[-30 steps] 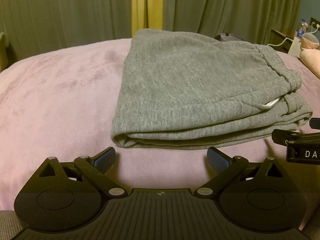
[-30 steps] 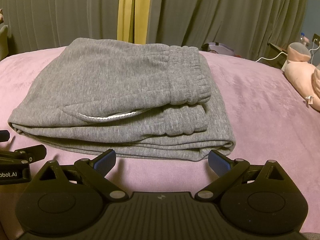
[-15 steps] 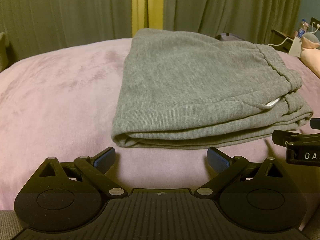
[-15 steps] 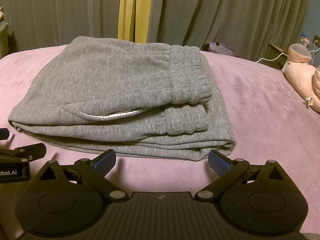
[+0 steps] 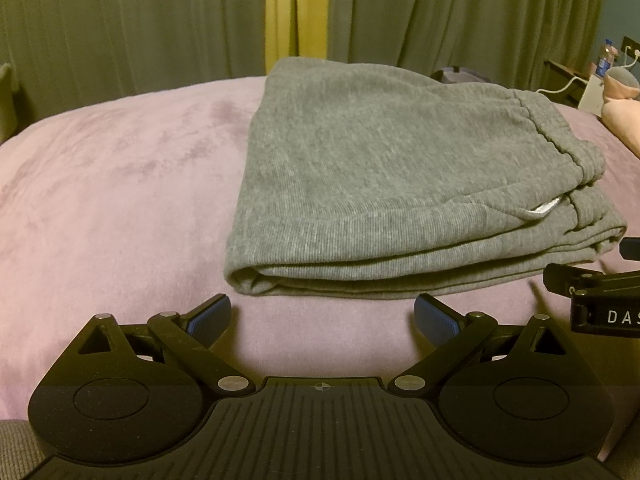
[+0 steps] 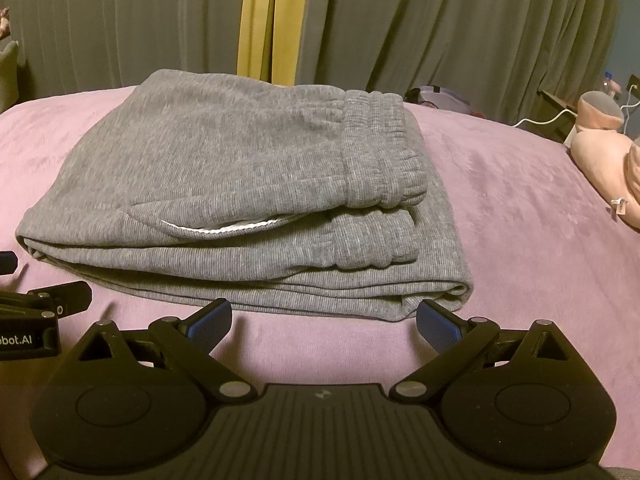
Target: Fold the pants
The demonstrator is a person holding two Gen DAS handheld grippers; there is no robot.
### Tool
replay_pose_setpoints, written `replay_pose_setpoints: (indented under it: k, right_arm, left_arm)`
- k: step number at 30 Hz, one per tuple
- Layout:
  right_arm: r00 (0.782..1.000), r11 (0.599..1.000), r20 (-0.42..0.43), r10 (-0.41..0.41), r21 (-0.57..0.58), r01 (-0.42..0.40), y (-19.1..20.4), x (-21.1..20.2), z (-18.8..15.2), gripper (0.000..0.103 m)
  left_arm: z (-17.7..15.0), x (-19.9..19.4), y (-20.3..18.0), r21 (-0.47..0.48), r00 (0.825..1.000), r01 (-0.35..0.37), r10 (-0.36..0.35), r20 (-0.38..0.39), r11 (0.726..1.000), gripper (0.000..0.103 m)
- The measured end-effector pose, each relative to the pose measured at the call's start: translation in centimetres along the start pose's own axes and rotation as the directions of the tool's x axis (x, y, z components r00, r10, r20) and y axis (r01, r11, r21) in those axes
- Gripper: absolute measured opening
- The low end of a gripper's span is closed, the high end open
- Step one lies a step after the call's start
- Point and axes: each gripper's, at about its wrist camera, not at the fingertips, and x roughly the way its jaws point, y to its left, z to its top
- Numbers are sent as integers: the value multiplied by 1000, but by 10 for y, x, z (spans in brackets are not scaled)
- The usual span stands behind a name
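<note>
Basically done imo: grey pants [image 6: 240, 184] sit folded into a compact stack on the pink bed [image 5: 112, 184], waistband [image 6: 380, 152] on top at the right side, white pocket lining peeking out at the front edge. Left claw [image 5: 322, 316] is spread wide, holding nothing, just short of the stack's near edge; right claw [image 6: 324, 320] same, w/ its right pad close to the stack's corner. Nothing obvious left, maybe a quick tidy of edges.

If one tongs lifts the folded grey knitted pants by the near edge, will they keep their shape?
Probably not. The folded grey knitted pants look soft and lie in loose layers, so they would likely sag and unfold. On the plush pink blanket they would probably drag rather than slide.
</note>
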Motion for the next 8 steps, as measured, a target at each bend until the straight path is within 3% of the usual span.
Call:
replay_pose_setpoints:
  k: [4, 8]
  right_arm:
    - [1000, 1000, -1, -1, -6, 1, 0, 0, -1, 99]
    - [1000, 1000, -2, -3, -13, 3, 1, -1, -1, 99]
  left_arm:
    - [-1, -5, -2, 18, 999, 5, -5, 38, 1000, 101]
    - [-1, -5, -2, 21, 1000, 7, -7, 30, 1000, 101]
